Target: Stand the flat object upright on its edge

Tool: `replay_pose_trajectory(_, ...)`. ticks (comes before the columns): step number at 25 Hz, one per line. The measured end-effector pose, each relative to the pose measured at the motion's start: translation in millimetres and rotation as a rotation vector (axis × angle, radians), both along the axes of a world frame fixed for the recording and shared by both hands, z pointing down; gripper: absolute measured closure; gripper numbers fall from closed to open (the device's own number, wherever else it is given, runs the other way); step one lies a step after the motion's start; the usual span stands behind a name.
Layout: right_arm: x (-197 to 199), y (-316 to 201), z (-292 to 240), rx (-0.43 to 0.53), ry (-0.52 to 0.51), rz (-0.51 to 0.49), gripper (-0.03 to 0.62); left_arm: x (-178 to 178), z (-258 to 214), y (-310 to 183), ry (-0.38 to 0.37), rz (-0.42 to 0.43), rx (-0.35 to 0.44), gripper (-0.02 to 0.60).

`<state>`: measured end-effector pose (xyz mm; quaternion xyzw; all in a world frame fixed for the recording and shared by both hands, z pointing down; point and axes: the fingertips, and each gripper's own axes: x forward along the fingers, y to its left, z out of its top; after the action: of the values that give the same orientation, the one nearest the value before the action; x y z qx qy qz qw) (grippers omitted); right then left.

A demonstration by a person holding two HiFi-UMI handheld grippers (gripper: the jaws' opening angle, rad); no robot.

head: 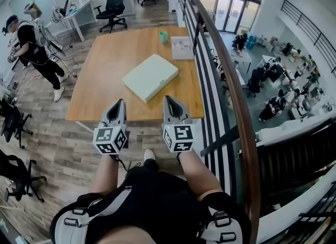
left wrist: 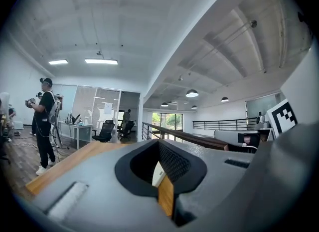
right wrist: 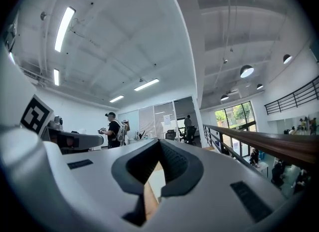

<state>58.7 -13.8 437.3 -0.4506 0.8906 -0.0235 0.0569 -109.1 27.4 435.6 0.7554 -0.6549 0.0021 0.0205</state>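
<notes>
Pale wood, smooth and matt, makes up the rectangular tabletop (head: 100, 80). Off its near edge, on the left, hangs the grey plastic left gripper (head: 119, 103), its jaws pressed together on nothing and pointing level towards the table. Right of it, around the middle of the tabletop and skewed to its edges, the cream-green flat rectangular slab (head: 150, 76) lies broad face down, well apart from both grippers. Whether it is a box, a book or a board I cannot tell. The matching grey right gripper (head: 168, 99) is beside the left one, likewise closed and empty. Near the far edge are a small green cup (head: 163, 36) and, at the far right corner, a white printed sheet (head: 182, 48).

As I judge it, the slab's smooth face on smooth wood would let it skid rather than tip if one gripper levers an edge while the other fails to brace the opposite side. Once upright, its thin edge gives little footing, so an early release could drop it flat.
</notes>
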Motion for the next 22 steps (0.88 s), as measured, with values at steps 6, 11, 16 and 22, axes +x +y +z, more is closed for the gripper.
replay_pose_trajectory(6, -33, -71, -1, -0.031, 0.013, 0.026, 0.589, -30, 8, -68, -0.005, 0.033, -0.054, 0.577)
replay_pose_trajectory(11, -70, -114, -5, 0.004, 0.059, 0.067, 0.589, -67, 14, -121, 0.009, 0.066, -0.08, 0.577)
replay_pose_trajectory(16, -79, -156, 4, -0.038, 0.054, 0.132, 0.589, -88, 25, -167, 0.021, 0.111, -0.109, 0.577)
replay_pose_trajectory(22, -76, -179, 18, -0.092, 0.058, 0.181, 0.589, -97, 29, -204, 0.044, 0.14, -0.132, 0.577)
